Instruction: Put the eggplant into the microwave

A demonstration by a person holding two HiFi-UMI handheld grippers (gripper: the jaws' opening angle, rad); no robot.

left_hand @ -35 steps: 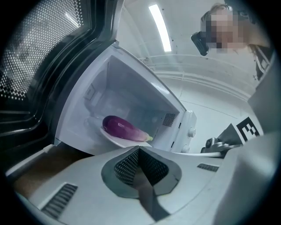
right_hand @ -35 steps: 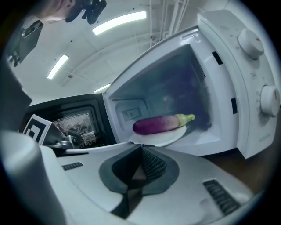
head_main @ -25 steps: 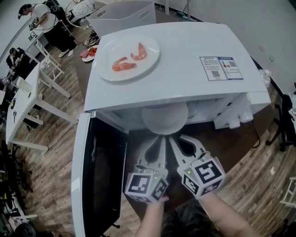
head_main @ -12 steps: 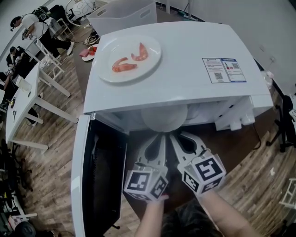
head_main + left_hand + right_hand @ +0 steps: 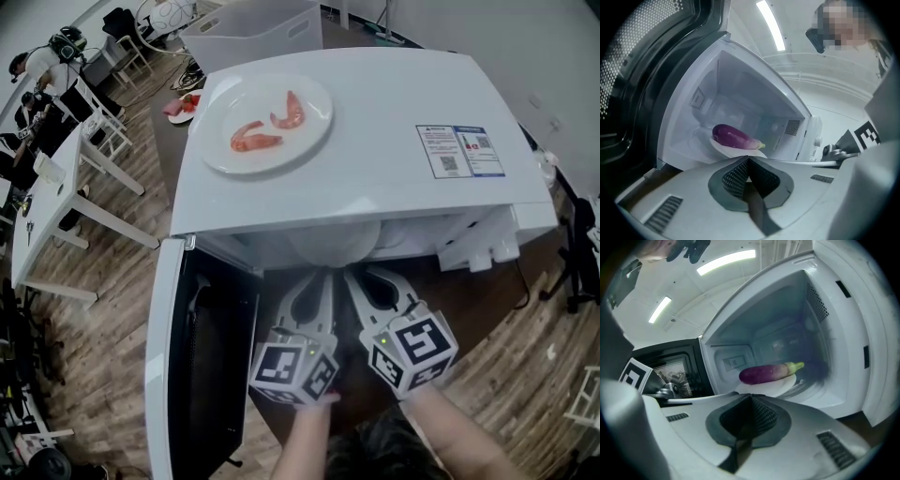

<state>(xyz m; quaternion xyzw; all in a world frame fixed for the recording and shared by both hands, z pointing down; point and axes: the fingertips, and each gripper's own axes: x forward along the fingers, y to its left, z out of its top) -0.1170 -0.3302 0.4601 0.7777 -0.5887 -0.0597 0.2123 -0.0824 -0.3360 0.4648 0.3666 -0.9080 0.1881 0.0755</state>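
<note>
A purple eggplant (image 5: pixel 733 136) (image 5: pixel 768 372) lies on a white plate (image 5: pixel 723 148) (image 5: pixel 774 387) inside the open white microwave (image 5: pixel 375 122). From the head view only the plate's near rim (image 5: pixel 334 246) shows under the microwave's top edge; the eggplant is hidden there. My left gripper (image 5: pixel 327 275) (image 5: pixel 747 160) and right gripper (image 5: pixel 348 274) (image 5: pixel 751 397) stand side by side at the oven's mouth. Each is shut on the plate's near rim.
The microwave door (image 5: pixel 202 366) hangs wide open at the left, close to my left gripper. A second plate with shrimps (image 5: pixel 267 122) rests on the microwave's top. The control panel (image 5: pixel 816 140) lies right of the cavity. Tables and people (image 5: pixel 42 66) stand at the far left.
Both grippers and the plate stay where they were. The head view has shifted slightly, so less of the plate shows under the top edge. People in the background have moved.
</note>
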